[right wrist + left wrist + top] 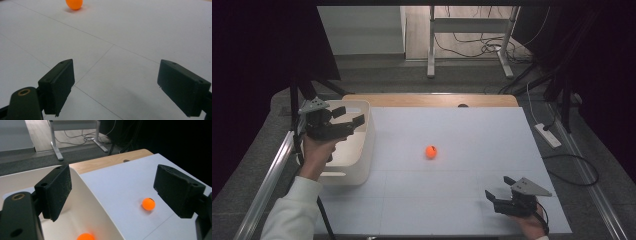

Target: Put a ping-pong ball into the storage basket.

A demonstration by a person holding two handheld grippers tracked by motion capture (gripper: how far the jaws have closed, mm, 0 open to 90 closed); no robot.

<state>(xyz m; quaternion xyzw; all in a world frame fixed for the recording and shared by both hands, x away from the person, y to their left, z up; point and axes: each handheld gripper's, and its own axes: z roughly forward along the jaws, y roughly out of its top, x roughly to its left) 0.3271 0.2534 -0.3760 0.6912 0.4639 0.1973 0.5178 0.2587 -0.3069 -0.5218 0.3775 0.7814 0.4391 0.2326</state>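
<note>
Right hand-held gripper [501,194] open; orange ball [431,151] bears unreadable dark print.

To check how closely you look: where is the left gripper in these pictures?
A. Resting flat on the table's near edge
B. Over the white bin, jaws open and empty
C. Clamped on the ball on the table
B: the left gripper stands over the white bin, jaws apart with nothing between them.

A wooden table [432,100] stood covered almost entirely by a white sheet [472,135]. On the sheet lay a single orange ball [431,151] near the middle, well apart from a white bin [364,145] resting at the left edge.
</note>
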